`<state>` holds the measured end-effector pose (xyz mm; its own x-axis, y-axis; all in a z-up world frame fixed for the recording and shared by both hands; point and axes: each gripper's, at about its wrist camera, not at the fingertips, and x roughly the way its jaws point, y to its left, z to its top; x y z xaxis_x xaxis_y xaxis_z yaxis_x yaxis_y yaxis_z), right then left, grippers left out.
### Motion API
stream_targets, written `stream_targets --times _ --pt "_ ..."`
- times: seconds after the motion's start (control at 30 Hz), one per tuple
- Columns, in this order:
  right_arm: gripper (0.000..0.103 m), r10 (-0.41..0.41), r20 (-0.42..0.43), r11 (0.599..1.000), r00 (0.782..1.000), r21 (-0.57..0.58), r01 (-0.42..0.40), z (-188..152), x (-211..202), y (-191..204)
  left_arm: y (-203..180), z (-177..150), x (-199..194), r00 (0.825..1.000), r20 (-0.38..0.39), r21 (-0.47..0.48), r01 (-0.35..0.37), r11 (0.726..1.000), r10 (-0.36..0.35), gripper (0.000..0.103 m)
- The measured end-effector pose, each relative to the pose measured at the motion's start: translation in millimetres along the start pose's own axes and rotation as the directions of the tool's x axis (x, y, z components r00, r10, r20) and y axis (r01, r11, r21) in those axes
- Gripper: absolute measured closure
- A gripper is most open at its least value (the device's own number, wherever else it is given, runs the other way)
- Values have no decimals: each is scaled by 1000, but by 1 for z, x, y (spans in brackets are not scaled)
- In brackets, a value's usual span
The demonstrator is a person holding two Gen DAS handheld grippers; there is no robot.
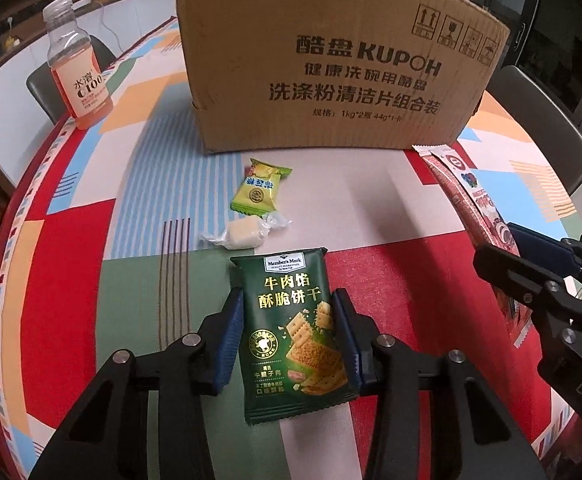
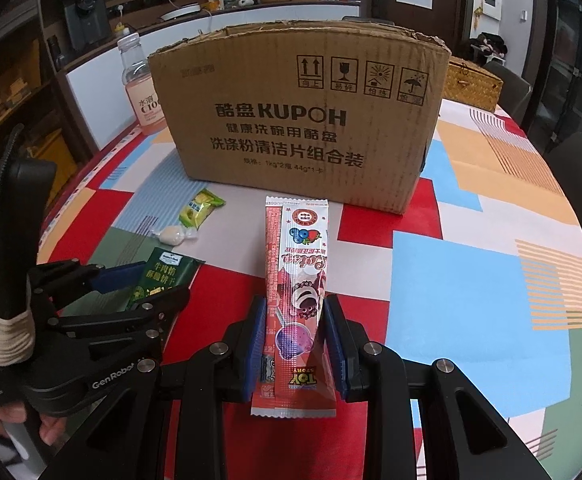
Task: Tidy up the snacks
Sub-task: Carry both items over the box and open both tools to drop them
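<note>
Patchwork cloth in red, green, blue and orange blocks covers the table (image 1: 139,152), and everything sits in front of one cardboard box (image 1: 331,60) that stands upright toward the far side.

Nearest, on the side of the box that bears the print, the left gripper (image 1: 289,328) has its blue pads pressed against both long edges of a dark green cracker packet (image 1: 291,320), so the fingers are closed narrow on it; the packet points toward the box. From the right wrist view the same packet (image 2: 159,276) shows between those fingers (image 2: 119,276), low over the cloth. Whether it rests on the table or is lifted cannot be told.

Beside it, before the box's right half, the right gripper (image 2: 295,336) clamps a long pink and red snack stick (image 2: 297,280) between its pads, fingers narrow around the lower half of the wrapper. The stick's far end reaches almost to the foot of the box.

Farther on, between the green packet and the box, lies a small white candy (image 1: 245,232) in a clear twist wrapper, and just beyond it a yellow-green candy (image 1: 257,190), closer to the box front.

Left of the box stands a clear bottle (image 1: 77,68) with an orange label. Behind the box's right corner sits a woven basket (image 2: 473,82).
</note>
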<state>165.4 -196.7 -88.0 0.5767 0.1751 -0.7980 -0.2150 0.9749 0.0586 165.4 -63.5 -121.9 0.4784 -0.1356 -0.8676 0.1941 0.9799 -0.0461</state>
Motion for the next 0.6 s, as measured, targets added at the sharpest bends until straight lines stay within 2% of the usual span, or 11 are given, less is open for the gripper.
stream_targets --times 0.37,0.6 --pt "73 13 18 1000 1000 7 -13 7 -9 3 4 5 -29 997 68 -7 38 999 -37 60" --pt "73 14 70 1000 997 13 -15 23 -26 2 3 22 -60 985 163 14 61 998 -63 60"
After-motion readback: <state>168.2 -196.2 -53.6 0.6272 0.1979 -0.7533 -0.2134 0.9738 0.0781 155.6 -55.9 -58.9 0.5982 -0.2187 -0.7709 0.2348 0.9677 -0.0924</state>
